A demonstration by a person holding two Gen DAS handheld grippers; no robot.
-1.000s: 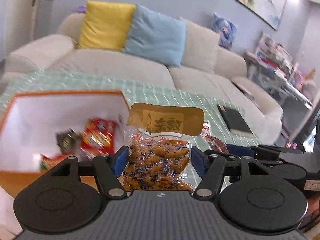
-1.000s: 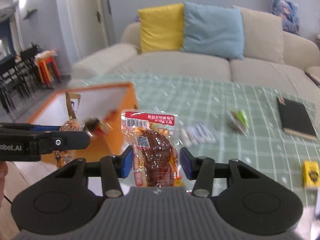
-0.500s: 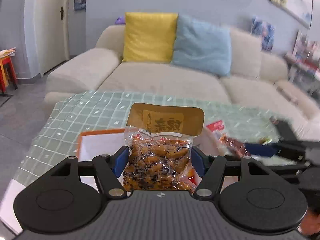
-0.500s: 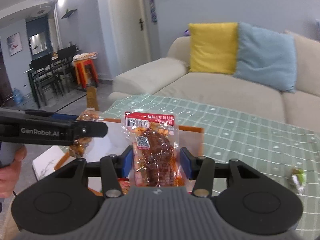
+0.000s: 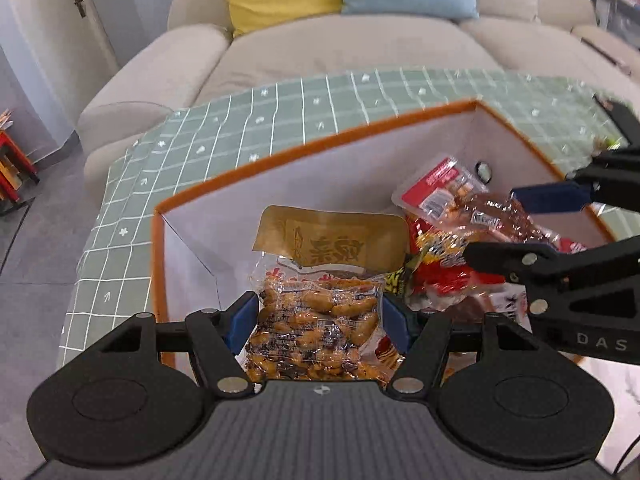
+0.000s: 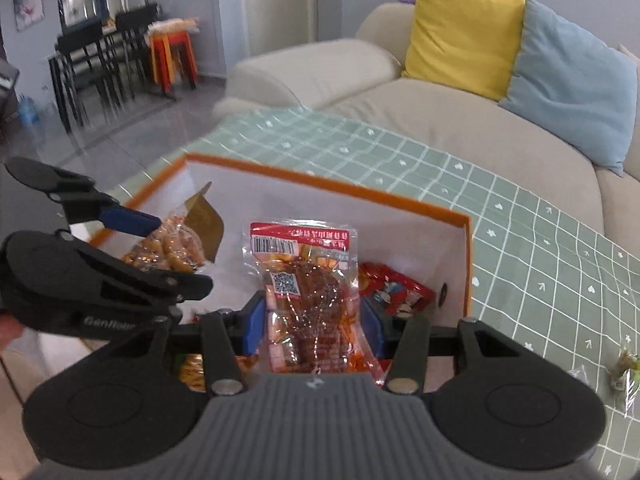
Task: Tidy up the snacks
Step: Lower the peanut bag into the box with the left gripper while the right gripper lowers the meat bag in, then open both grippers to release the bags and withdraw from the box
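My left gripper [image 5: 318,320] is shut on a clear peanut packet [image 5: 320,320] with a gold header and holds it over the orange-rimmed white box [image 5: 280,160]. My right gripper [image 6: 314,322] is shut on a clear packet of reddish-brown meat snack [image 6: 308,296] with a red barcode top, also over the box [image 6: 320,182]. The right gripper and its packet [image 5: 480,216] show at right in the left wrist view. The left gripper and peanuts [image 6: 176,244] show at left in the right wrist view. Red snack packets [image 5: 448,268] lie inside the box.
The box stands on a table with a green checked cloth [image 5: 280,108]. A small green wrapped snack [image 6: 624,368] lies on the cloth at right. A beige sofa [image 6: 440,112] with yellow and blue cushions is behind. Dining chairs [image 6: 92,64] stand far left.
Both grippers have tipped down and moved over the box, each still holding its packet. The box interior now fills the views.
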